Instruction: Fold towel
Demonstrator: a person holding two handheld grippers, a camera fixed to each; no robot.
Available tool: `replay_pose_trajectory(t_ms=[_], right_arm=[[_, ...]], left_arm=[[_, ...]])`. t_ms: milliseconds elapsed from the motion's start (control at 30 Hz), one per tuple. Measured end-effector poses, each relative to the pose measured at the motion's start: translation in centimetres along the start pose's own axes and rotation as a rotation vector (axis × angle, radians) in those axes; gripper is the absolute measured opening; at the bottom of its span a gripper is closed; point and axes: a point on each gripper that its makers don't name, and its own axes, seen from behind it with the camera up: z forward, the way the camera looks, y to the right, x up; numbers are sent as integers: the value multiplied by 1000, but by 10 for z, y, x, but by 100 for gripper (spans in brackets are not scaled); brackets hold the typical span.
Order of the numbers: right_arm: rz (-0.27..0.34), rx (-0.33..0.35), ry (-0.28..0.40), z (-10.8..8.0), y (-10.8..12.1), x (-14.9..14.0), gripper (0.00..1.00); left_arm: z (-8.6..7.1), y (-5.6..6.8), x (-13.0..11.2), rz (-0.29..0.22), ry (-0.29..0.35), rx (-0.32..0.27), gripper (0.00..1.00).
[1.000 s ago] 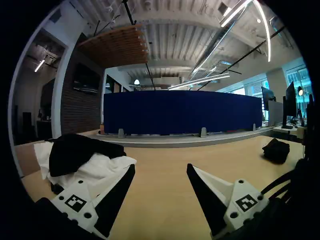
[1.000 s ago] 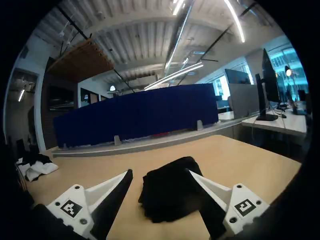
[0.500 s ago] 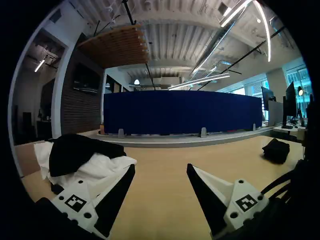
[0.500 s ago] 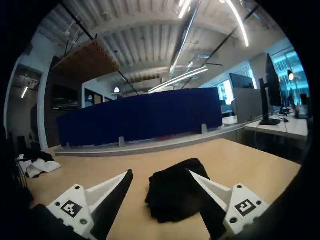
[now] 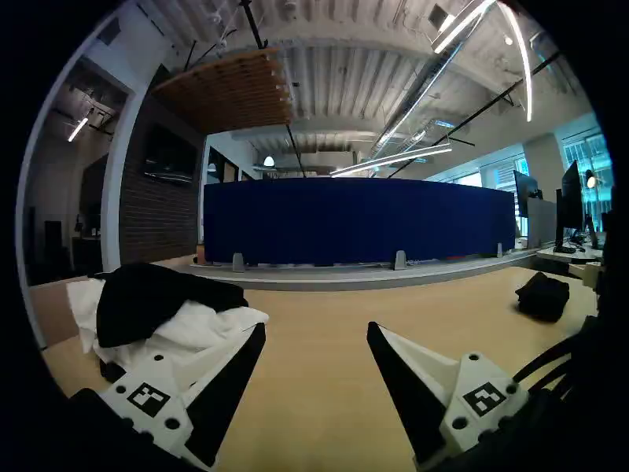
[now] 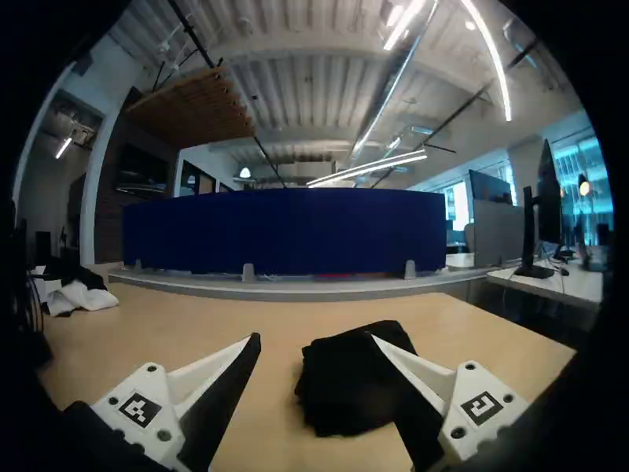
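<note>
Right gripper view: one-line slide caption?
Open right gripper facing a folded black towel on the wooden table, cloth pile at far left.

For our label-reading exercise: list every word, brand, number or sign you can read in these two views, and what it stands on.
No readable text anywhere.
Left gripper: a square black-and-white marker on each of its fingers, pattern only, no letters.
Right gripper: the same on its fingers, no letters.
Monitor: any brand is too small to read.
</note>
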Motion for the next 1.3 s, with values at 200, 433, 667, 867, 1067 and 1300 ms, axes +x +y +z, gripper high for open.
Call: replay_pose_trajectory(t_ms=[200,433,667,867,1067,1300], right_arm=[[2,-11,1,1,3,-1,100],[0,-11,0,2,3,1,100],[-1,-11,0,3,3,1,100],[0,-11,0,3,3,0,100],[1,-11,0,2,3,0,100],[0,-11,0,1,3,0,100]], left_arm=[[0,0,-1,0,0,0,96],[0,0,0,0,0,0,96],[0,0,0,0,0,0,96],[0,0,0,0,0,0,96],[1,0,-1,0,0,0,96],[1,0,-1,0,0,0,96]])
